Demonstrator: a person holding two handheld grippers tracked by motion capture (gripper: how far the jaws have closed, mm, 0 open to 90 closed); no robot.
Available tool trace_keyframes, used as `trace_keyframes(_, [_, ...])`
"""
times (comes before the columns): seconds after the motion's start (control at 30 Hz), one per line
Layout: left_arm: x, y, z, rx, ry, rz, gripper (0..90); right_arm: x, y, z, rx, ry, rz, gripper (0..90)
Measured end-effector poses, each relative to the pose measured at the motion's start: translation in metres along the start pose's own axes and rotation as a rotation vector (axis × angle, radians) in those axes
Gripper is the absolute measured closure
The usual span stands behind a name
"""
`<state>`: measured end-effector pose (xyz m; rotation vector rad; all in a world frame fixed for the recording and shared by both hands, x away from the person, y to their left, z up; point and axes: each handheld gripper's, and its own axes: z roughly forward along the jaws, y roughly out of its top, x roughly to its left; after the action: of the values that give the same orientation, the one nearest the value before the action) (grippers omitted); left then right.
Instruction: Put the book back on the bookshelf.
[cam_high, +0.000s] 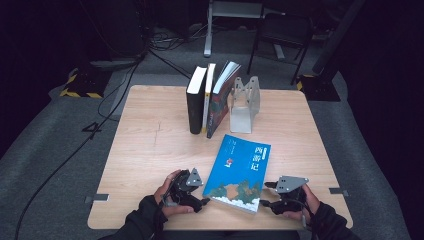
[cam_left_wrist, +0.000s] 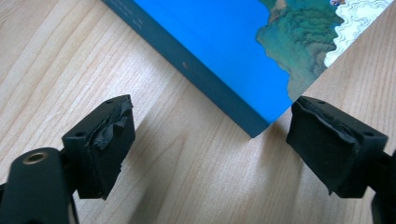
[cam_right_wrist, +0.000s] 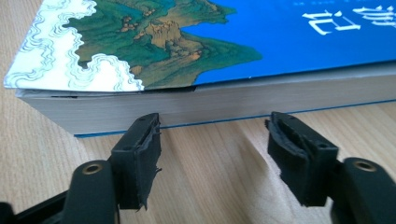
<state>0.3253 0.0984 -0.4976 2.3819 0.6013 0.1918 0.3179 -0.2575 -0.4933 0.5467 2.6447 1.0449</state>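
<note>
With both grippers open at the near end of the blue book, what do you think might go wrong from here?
1. The blue book lies flat on the table, so the right gripper, open at its page edge, may pinch only the curling cover.
2. The left gripper faces just a corner; the book could pivot.
3. The row of upright books leans by the clear bookend; a bump may topple it.

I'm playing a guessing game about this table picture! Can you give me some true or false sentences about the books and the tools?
1. The blue book lies flat on the table. True.
2. The left tool is squeezing the blue book. False: it is open, with the book's corner just ahead of it.
3. Three books stand beside a metal bookend. True.
4. The right tool is shut. False: it is open, facing the book's page edge.
</note>
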Motion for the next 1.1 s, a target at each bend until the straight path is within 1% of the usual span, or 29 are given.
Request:
trace_keyframes(0.03, [-0.001, 0.000, 0.000, -0.003, 0.004, 0.003, 16.0, 0.000, 0.000, 0.000, -0.003, 0.003, 0.008, 34.1])
trace_keyframes(0.13, [-0.003, 0.002, -0.002, -0.013, 0.000, 0.004, 17.0, 0.000, 0.000, 0.000, -0.008, -0.003, 0.006, 33.8])
trace_keyframes(0.23, [-0.006, 0.005, -0.009, -0.049, -0.007, 0.012, 19.1, -0.001, 0.001, -0.001, -0.017, -0.009, 0.007, 33.8])
trace_keyframes(0.27, [-0.009, 0.007, -0.012, -0.056, 0.004, 0.038, 19.7, -0.001, 0.001, -0.001, -0.018, -0.010, 0.008, 33.9])
trace_keyframes(0.37, [-0.012, 0.010, -0.014, -0.070, -0.003, 0.050, 19.3, -0.001, 0.002, -0.001, -0.023, -0.017, 0.009, 33.9])
trace_keyframes(0.47, [-0.021, 0.016, -0.016, -0.088, -0.021, 0.077, 19.3, -0.001, 0.005, -0.002, -0.035, -0.019, 0.012, 33.9])
trace_keyframes(0.5, [-0.024, 0.018, -0.015, -0.093, -0.020, 0.080, 19.3, -0.001, 0.006, -0.002, -0.039, -0.020, 0.009, 33.8])
trace_keyframes(0.63, [-0.039, 0.030, -0.011, -0.106, -0.027, 0.120, 19.8, -0.002, 0.009, -0.005, -0.057, -0.023, 0.008, 33.8])
trace_keyframes(0.7, [-0.045, 0.034, -0.008, -0.103, -0.028, 0.135, 19.8, -0.002, 0.011, -0.007, -0.076, -0.028, 0.014, 33.8])
trace_keyframes(0.73, [-0.047, 0.036, -0.006, -0.098, -0.021, 0.135, 20.0, -0.003, 0.012, -0.008, -0.083, -0.029, 0.013, 33.8])
trace_keyframes(0.77, [-0.049, 0.037, -0.005, -0.100, -0.025, 0.139, 20.2, -0.003, 0.013, -0.009, -0.087, -0.030, 0.016, 33.9])
trace_keyframes(0.83, [-0.052, 0.040, -0.001, -0.092, -0.010, 0.131, 20.5, -0.003, 0.015, -0.010, -0.097, -0.031, 0.015, 33.8])
trace_keyframes(0.9, [-0.054, 0.042, 0.003, -0.087, -0.007, 0.130, 21.3, -0.003, 0.018, -0.011, -0.108, -0.038, 0.014, 33.8])
trace_keyframes(0.97, [-0.057, 0.044, 0.009, -0.075, 0.010, 0.121, 21.1, -0.004, 0.023, -0.013, -0.124, -0.037, 0.020, 33.8])
trace_keyframes(1.03, [-0.059, 0.046, 0.011, -0.086, 0.006, 0.120, 21.0, -0.005, 0.026, -0.014, -0.138, -0.039, 0.020, 33.8])
trace_keyframes(1.07, [-0.061, 0.048, 0.012, -0.089, 0.012, 0.125, 21.1, -0.005, 0.028, -0.015, -0.145, -0.039, 0.025, 33.9])
trace_keyframes(1.1, [-0.062, 0.049, 0.013, -0.092, 0.022, 0.120, 21.2, -0.006, 0.029, -0.015, -0.153, -0.039, 0.027, 33.9])
